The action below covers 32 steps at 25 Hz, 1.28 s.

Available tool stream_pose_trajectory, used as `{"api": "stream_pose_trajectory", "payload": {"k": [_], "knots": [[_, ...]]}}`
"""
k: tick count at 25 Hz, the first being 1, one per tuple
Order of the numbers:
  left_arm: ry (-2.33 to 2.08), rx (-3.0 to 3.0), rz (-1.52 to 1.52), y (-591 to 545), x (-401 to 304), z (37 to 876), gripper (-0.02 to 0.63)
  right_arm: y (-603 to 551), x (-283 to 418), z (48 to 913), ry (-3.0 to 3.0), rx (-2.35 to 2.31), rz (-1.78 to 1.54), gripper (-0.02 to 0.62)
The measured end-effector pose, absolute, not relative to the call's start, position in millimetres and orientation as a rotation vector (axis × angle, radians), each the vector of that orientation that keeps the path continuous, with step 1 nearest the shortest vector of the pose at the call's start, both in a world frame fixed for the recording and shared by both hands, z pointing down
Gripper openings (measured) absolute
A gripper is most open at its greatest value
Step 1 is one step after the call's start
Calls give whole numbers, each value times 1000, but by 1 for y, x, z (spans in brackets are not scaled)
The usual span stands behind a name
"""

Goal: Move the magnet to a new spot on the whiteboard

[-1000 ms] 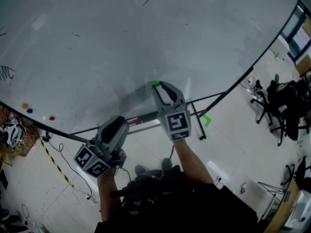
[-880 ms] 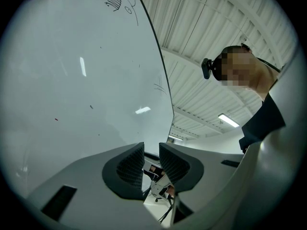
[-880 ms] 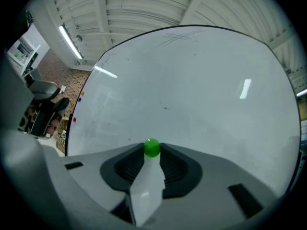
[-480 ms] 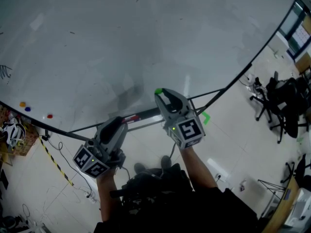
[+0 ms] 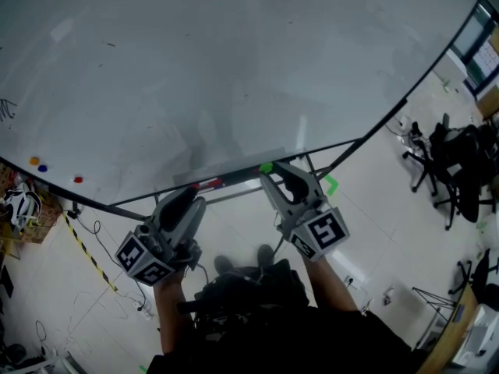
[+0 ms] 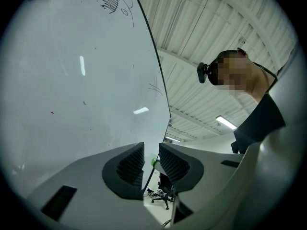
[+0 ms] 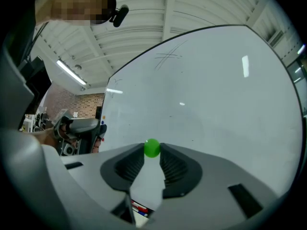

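A small green round magnet [image 5: 267, 167] [image 7: 152, 148] sits pinched between the tips of my right gripper [image 5: 270, 171] [image 7: 152, 151], which is shut on it. In the head view the magnet is off the whiteboard [image 5: 234, 68] [image 7: 206, 95], in front of its lower edge. My left gripper [image 5: 189, 194] [image 6: 151, 159] hangs lower left, below the board's edge. Its jaws stand a narrow gap apart with nothing between them. From the right gripper view, the left gripper [image 7: 79, 126] shows at the left.
Orange [image 5: 33, 160], blue [image 5: 42, 167] and red [image 5: 78, 179] magnets stick near the board's lower left. Markers [image 5: 209, 185] lie on the tray under the board. Office chairs [image 5: 452, 162] stand at the right, and striped tape [image 5: 86, 255] and cables lie on the floor at the left.
My right gripper has carried the green magnet down and to the right, off the board face to its lower edge, rolling a little. The left gripper has stayed put.
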<state>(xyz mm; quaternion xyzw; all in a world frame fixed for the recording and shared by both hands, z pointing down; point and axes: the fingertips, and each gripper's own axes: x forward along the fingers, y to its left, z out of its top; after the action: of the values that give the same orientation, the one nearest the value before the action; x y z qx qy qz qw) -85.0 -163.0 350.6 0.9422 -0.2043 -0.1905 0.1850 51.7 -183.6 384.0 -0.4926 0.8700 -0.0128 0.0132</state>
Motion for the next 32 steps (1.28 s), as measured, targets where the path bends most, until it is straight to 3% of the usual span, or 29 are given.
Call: {"api": "stream_pose_trajectory", "payload": {"k": [32], "knots": [[-748,2581,-486,-122,-15,372,97,-143,116,391,2796,-1225,-135,123]]}}
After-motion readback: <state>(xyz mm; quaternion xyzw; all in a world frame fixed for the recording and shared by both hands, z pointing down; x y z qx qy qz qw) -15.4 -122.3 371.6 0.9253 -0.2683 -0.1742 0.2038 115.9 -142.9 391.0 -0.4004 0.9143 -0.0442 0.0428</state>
